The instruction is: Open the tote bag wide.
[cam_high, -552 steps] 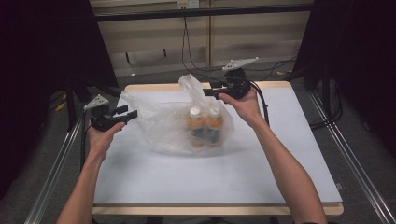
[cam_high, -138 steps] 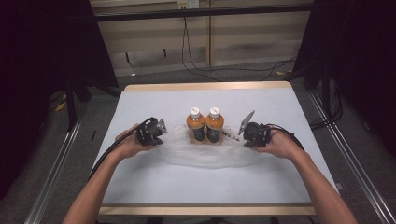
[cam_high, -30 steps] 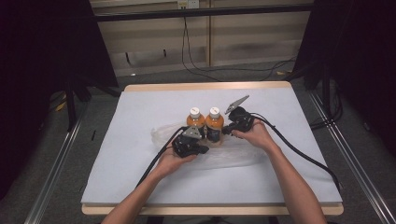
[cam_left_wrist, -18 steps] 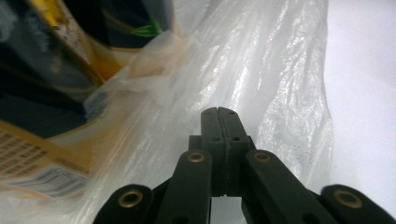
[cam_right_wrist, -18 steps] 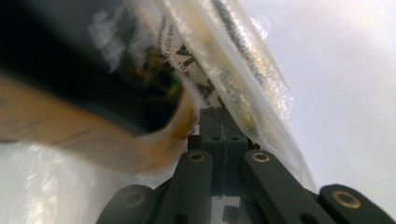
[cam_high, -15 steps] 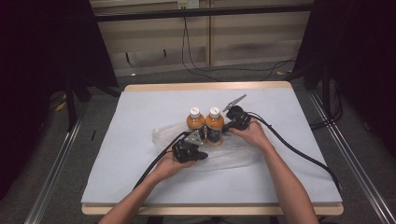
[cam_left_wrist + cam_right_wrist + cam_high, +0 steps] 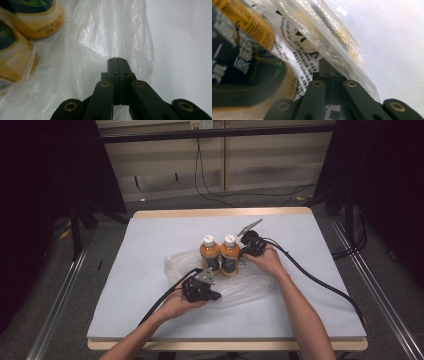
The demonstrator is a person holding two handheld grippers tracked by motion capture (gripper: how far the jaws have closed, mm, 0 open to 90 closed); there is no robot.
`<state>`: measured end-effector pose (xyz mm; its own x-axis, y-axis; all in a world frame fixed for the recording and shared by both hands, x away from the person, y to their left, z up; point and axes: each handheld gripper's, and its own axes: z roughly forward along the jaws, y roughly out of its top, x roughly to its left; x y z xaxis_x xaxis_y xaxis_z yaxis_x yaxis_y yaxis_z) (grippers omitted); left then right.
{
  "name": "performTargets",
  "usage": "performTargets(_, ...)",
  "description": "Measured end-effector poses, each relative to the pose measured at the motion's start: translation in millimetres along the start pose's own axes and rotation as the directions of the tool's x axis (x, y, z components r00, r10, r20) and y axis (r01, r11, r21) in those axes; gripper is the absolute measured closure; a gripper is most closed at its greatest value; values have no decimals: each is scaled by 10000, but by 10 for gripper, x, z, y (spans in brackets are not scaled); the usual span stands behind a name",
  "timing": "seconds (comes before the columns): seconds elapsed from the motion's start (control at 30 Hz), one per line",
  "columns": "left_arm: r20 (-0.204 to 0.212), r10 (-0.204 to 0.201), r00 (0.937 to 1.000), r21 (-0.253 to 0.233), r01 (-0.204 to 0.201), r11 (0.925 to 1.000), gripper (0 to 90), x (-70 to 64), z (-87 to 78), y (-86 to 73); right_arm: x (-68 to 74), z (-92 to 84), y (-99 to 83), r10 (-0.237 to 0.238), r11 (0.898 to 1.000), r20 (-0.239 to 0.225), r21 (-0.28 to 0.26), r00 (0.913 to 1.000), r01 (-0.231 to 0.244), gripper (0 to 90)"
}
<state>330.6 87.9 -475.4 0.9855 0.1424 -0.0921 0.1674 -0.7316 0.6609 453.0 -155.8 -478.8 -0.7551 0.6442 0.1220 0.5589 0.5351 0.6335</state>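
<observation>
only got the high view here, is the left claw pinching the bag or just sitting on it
Observer: The left claw has its jaws pressed together, with the clear plastic bag lying under and around the tips. I cannot tell whether film is caught between them.
Operator: and the right one
Observer: The right claw is shut too, its tips against bag film beside a bottle.
Operator: bottles in the bag?
Observer: Film drapes over the nearer bottle's base.

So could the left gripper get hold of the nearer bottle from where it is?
Probably not yet: the left gripper is shut on the plastic bag, whose film also wraps the nearer bottle.
</observation>
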Motion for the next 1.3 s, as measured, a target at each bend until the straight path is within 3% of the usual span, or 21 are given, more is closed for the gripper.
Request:
performTargets(0.1, 80, 29, 10000, -186, -28, 9998, 900, -56, -13, -44, -2, 29, 12, 151, 9997, 187, -205, 9997, -147, 900)
performTargets(0.13, 150, 165, 9998, 147, -167, 9998, 900, -53, -38, -34, -19, 38, 19, 212, 9995, 177, -242, 9996, -208, 900)
performTargets(0.17, 150, 165, 9998, 147, -167, 9998, 900, -53, -38, -34, -29, 47, 26, 346, 9990, 171, -286, 9993, -341, 900)
performTargets(0.23, 193, 111, 9998, -165, -107, 9998, 900, -72, -18, -48, -51, 67, 54, 391, 9988, 279, -321, 9988, -382, 900)
performTargets(0.37, 408, 132, 9991, -244, -122, 9996, 900, -117, -27, -75, -60, 108, 105, 544, 9981, 522, -310, 9972, -528, 900)
performTargets(0.4, 388, 320, 9987, 16, -321, 9995, 900, -125, -47, -65, -76, 119, 114, 503, 9982, 523, -366, 9974, -484, 900)
performTargets(0.43, 334, 263, 9991, -177, -257, 9995, 900, -150, -33, -74, -87, 128, 118, 558, 9977, 510, -420, 9971, -537, 900)
performTargets(0.47, 331, 430, 9985, 14, -431, 9991, 900, -150, -47, -66, -100, 136, 122, 589, 9972, 503, -489, 9970, -565, 900)
performTargets(0.5, 361, 402, 9985, 92, -405, 9991, 900, -153, -54, -67, -111, 144, 125, 656, 9965, 512, -546, 9965, -628, 900)
performTargets(0.57, 427, 180, 9989, -311, -166, 9994, 900, -170, -33, -94, -111, 159, 135, 854, 9947, 695, -631, 9939, -811, 900)
performTargets(0.63, 485, 286, 9984, -227, -275, 9994, 900, -177, -44, -97, -108, 182, 143, 706, 9947, 1004, -814, 9924, -625, 900)
performTargets(0.8, 433, 253, 9987, -262, -242, 9994, 900, -198, -39, -94, -135, 212, 167, 1073, 9908, 1330, -968, 9853, -949, 900)
performTargets(0.9, 542, 270, 9982, -139, -263, 9996, 900, -194, -50, -95, -147, 229, 195, 1132, 9904, 1531, -959, 9817, -992, 900)
performTargets(1.03, 601, 178, 9980, -320, -159, 9994, 900, -191, -45, -106, -154, 240, 211, 1148, 9903, 1740, -975, 9780, -989, 900)
performTargets(1.07, 554, 257, 9981, -50, -255, 9997, 900, -191, -66, -99, -150, 237, 213, 1145, 9905, 1767, -952, 9776, -988, 900)
performTargets(1.1, 567, 191, 9982, -288, -174, 9994, 900, -189, -53, -110, -149, 230, 211, 1119, 9908, 1703, -941, 9790, -969, 900)
performTargets(1.13, 608, 108, 9981, -218, -95, 9997, 900, -178, -64, -114, -142, 219, 206, 1105, 9911, 1653, -923, 9800, -961, 900)
performTargets(1.17, 633, 42, 9980, -527, -9, 9986, 900, -170, -46, -130, -130, 203, 200, 1093, 9910, 1431, -931, 9837, -965, 900)
performTargets(1.23, 468, 19, 9989, -272, -6, 9996, 900, -164, -64, -121, -107, 180, 199, 998, 9921, 1411, -900, 9850, -877, 900)
performTargets(1.3, 598, -143, 9981, -675, 183, 9975, 900, -131, -70, -118, -51, 76, 207, 753, 9928, 1235, -1016, 9895, -628, 900)
